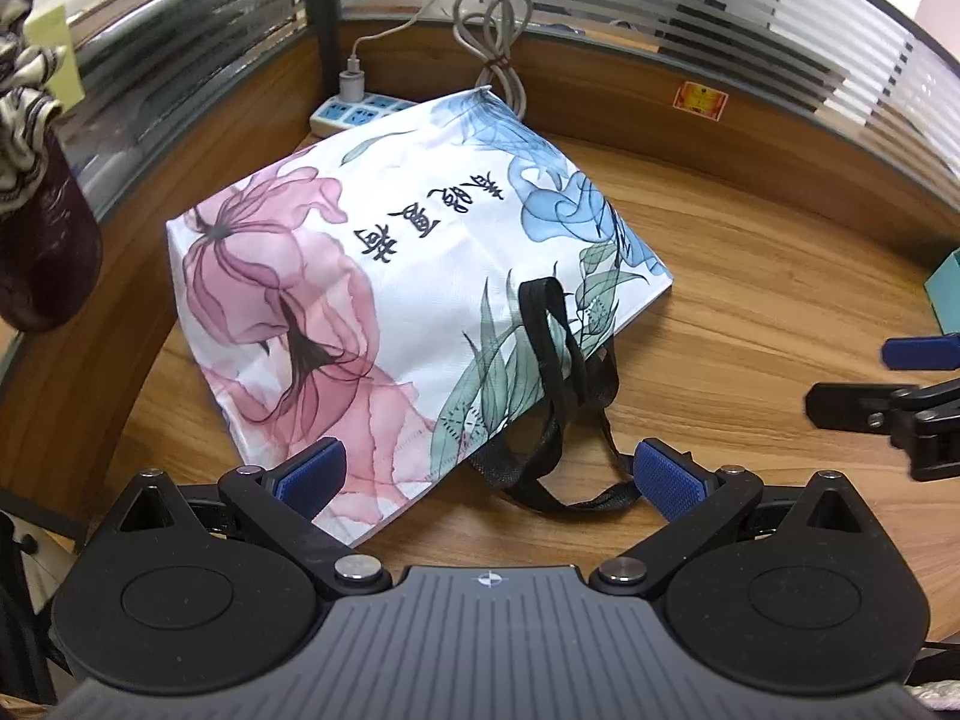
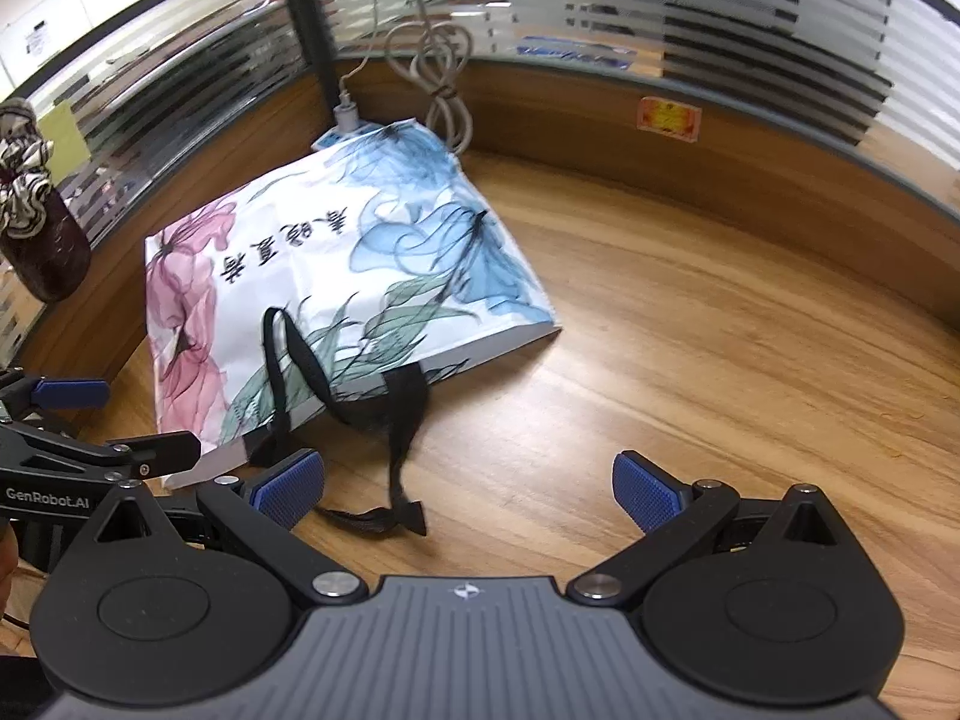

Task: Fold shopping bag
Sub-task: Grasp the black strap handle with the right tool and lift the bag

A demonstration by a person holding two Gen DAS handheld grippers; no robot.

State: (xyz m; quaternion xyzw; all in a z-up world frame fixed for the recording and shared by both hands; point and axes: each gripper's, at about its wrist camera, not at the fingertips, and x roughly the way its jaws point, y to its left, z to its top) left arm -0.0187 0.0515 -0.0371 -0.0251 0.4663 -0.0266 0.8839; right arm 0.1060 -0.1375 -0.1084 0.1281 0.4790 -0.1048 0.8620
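Here, shopping bag (image 1: 390, 276) lies flat, handles (image 1: 558, 396) nearest.

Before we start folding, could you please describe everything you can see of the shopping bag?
The shopping bag is white, woven-looking fabric printed with pink and blue flowers, green leaves and dark characters. It lies on its side on the wooden desk, puffed up rather than flat, not yet folded. Its black strap handles spill loosely onto the desk. Its far corner reaches the power strip. Neither gripper holds it.
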